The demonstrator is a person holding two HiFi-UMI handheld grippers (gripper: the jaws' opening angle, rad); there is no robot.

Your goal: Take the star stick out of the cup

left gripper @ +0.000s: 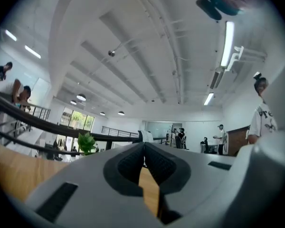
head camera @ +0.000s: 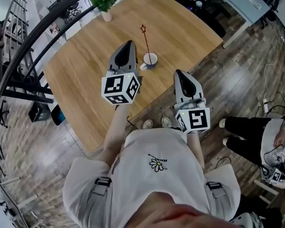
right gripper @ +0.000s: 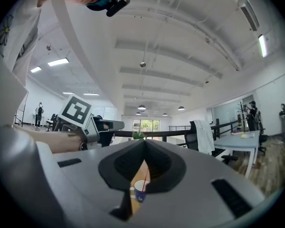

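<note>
White T-shirt with a small daisy print (head camera: pixel 157 164), worn by the person holding the rig, fills the bottom of the head view, with grey straps at both shoulders. Left gripper (head camera: pixel 128 42), grey body with a black-and-white marker cube, is out over the light wooden bench (head camera: pixel 80 70), pointing level. Its fingers (left gripper: pixel 132 164) are pressed together at the tips, nothing between them. Right gripper (head camera: pixel 179 72), same build, has its tip at the near bench edge and its body over the dark wood-plank floor (head camera: pixel 237 65). Its fingers (right gripper: pixel 157 163) are also pressed together, nothing pinched. The left gripper's cube shows at the left of the right gripper view.

White-and-blue paper cup (head camera: pixel 150 59) stands upright on the bench between the two grippers, near the left one's right side, touching neither. Thin red star stick (head camera: pixel 146 41) stands in the cup, leaning toward the far side, its star outline well above the rim. Right gripper view shows cup and stick through the gap below its closed fingers, well ahead.

Small green potted plant (head camera: pixel 103 3) in a white pot is at the far bench edge. Black curved railing (head camera: pixel 38 30) runs past the far-left side. Second person in dark trousers (head camera: pixel 249 134) is seated at the right edge.
</note>
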